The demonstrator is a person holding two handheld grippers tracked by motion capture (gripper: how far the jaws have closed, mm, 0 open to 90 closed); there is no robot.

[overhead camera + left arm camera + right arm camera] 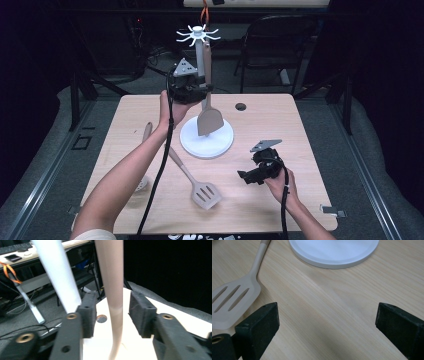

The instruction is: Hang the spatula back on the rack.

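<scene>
High view: left claw (200,90) raised beside white stand's post (200,57); solid beige spatula (209,119) hung on stand, blade above round base (206,142). Slotted spatula (202,192) laid flat on surface (280,120). Right claw (246,176) held low over surface.

Left gripper view: jaws spread, spatula handle (113,290) between pads (88,312), not pinched; gap visible each side.

Right gripper view: jaws spread wide, nothing between; slotted spatula (232,301) at left, base rim (332,261) above.
</scene>
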